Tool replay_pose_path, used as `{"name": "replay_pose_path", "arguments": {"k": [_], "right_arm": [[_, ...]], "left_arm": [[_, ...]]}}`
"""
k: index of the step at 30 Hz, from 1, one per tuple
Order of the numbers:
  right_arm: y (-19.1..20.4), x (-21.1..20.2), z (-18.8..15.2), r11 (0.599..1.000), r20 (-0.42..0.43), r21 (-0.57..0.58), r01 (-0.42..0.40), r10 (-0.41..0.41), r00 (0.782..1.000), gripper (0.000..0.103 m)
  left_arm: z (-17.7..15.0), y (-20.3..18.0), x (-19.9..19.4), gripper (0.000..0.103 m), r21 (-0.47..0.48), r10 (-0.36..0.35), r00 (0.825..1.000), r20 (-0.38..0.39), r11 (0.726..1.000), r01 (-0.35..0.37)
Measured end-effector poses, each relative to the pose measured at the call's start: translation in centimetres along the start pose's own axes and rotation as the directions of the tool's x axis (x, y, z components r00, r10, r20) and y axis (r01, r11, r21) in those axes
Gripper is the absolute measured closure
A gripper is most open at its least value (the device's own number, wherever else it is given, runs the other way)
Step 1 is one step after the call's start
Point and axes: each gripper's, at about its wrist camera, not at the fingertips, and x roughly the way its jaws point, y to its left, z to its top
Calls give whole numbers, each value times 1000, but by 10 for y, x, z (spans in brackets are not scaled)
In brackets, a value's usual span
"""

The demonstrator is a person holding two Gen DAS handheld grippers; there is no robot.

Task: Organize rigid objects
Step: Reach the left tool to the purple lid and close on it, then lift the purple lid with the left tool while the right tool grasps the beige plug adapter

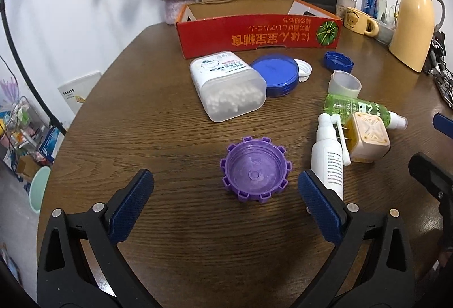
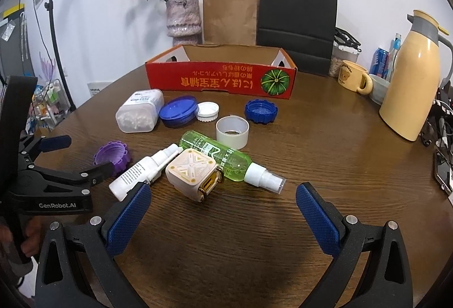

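Note:
A purple ridged cap point(image 1: 255, 169) lies mouth-up on the brown table just ahead of my open left gripper point(image 1: 225, 196), between its fingers but untouched. My right gripper point(image 2: 223, 200) is open and empty, just short of a beige square charger point(image 2: 192, 176), a white spray bottle point(image 2: 144, 170) and a green spray bottle point(image 2: 226, 158) that lie bunched together. Farther back lie a cotton swab box point(image 1: 226, 84), a blue round lid point(image 1: 274, 71), a white cap point(image 1: 303, 70), a dark blue cap point(image 1: 338, 61) and a tape roll point(image 1: 344, 83). A red cardboard tray point(image 1: 254, 32) stands behind.
A yellow thermos jug point(image 2: 410, 81), a bear mug point(image 2: 354, 77) and cans stand at the back right. A vase of dried roses point(image 2: 182, 16) and paper bags point(image 2: 229, 14) are behind the tray. Cables and a phone lie at the table's right edge.

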Motion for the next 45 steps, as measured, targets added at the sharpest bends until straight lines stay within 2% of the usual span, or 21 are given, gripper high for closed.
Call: {"name": "replay_pose_path", "arguments": {"k": [4,8,10,12,14,19,28,34,37,45], "right_arm": [[2,7,1,1000,-17,-7,0,0,1000,0],[3,13,3,1000,-33,-11,2,-2,999,0],[4,17,4,1000,-40,-12,3,-4,999,0],[5,21,5,1000,-50,-14,4,-5,999,0],[6,24,6,1000,-60,-18,5,-6,998,0],[11,32,7,1000,-78,-29,-3,0,997,0],[18,48,11,999,-121,-34,-13,9,993,0],[21,56,13,1000,-134,-22,-5,2,991,0],[23,61,14,1000,-148,-23,-2,-1,989,11],[24,75,17,1000,-185,-7,-19,17,983,29]], "left_arm": [[3,1,9,13,-11,-22,999,-25,1000,22],[5,-2,17,27,-11,-50,998,-44,999,50],[5,-4,19,34,-10,-60,997,-50,998,59],[6,-7,22,47,-7,-74,996,-58,997,73],[6,-8,23,53,-7,-93,994,-56,996,92],[6,-7,19,53,-16,-111,993,-27,994,110],[7,3,8,53,-57,-91,995,45,994,94],[7,4,6,53,-62,-90,994,61,994,94],[8,6,6,53,-67,-94,993,67,993,98],[6,6,4,53,-69,-96,992,80,992,101]]}}
